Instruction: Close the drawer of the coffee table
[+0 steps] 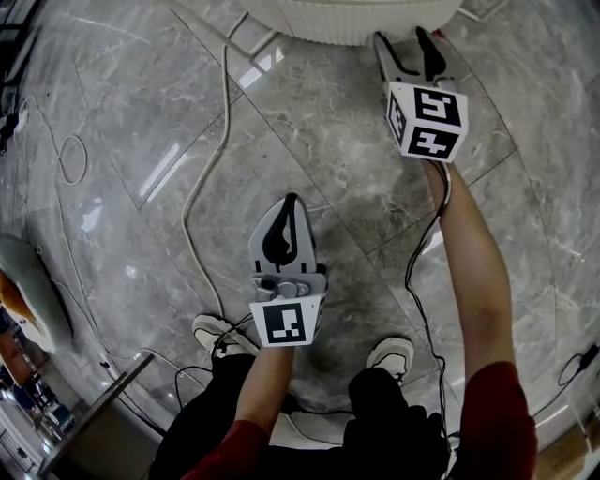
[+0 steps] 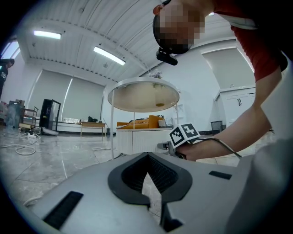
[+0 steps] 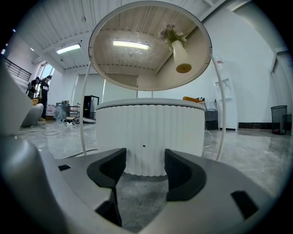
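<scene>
Right gripper view: ribbed drawer (image 3: 150, 137) faces parted jaws.

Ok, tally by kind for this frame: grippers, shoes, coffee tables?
Grippers: 2 (left gripper shut, right gripper open)
Shoes: 2
Coffee table: 1
Total: 5

The coffee table (image 3: 151, 137) has a white, vertically ribbed body, and the floor (image 1: 328, 141) is grey marble with pale veins. The left gripper (image 1: 291, 200) and right gripper (image 1: 401, 37) are pale grey and black, with black-and-white square markers. The person's sleeve (image 1: 497, 422) is dark red.
</scene>
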`<state>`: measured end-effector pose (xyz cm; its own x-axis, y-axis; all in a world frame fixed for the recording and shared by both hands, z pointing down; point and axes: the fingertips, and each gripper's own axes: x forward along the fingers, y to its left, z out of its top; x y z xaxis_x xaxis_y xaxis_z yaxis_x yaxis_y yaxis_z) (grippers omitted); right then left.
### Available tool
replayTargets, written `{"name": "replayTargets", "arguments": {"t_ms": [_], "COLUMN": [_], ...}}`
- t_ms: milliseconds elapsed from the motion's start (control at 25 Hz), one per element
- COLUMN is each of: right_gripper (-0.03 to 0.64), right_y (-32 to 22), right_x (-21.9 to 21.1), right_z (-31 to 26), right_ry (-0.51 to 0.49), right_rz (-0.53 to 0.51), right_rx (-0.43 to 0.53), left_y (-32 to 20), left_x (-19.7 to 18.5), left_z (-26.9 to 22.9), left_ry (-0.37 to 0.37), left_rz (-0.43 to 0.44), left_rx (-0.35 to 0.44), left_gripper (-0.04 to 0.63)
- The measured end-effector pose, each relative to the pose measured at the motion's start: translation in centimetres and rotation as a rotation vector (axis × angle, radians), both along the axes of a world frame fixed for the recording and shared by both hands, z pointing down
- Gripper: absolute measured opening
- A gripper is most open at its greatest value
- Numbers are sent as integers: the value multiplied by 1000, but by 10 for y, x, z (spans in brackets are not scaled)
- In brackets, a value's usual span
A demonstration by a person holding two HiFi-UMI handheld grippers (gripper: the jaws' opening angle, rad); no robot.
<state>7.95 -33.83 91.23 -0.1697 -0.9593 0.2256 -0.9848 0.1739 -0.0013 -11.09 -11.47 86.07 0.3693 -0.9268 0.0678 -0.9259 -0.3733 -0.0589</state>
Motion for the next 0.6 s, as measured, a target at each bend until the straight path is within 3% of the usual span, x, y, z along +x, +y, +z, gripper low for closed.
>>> {"name": "replayTargets", "arguments": {"t_ms": [320,600], "right_gripper": [270,270], "right_y": [48,136], "right_x": [4,18], "right_z": [-7,2], "right_ry": [-10,25], "right_rz": [-20,1], "right_rx": [30,20], "left_y": [-9,-9], "left_x": [1,7], "left_z": [-7,-3], "left_ry": [46,46], "left_rz": [-28,-29], "left_rx": [12,-7], "left_gripper": [9,9]}}
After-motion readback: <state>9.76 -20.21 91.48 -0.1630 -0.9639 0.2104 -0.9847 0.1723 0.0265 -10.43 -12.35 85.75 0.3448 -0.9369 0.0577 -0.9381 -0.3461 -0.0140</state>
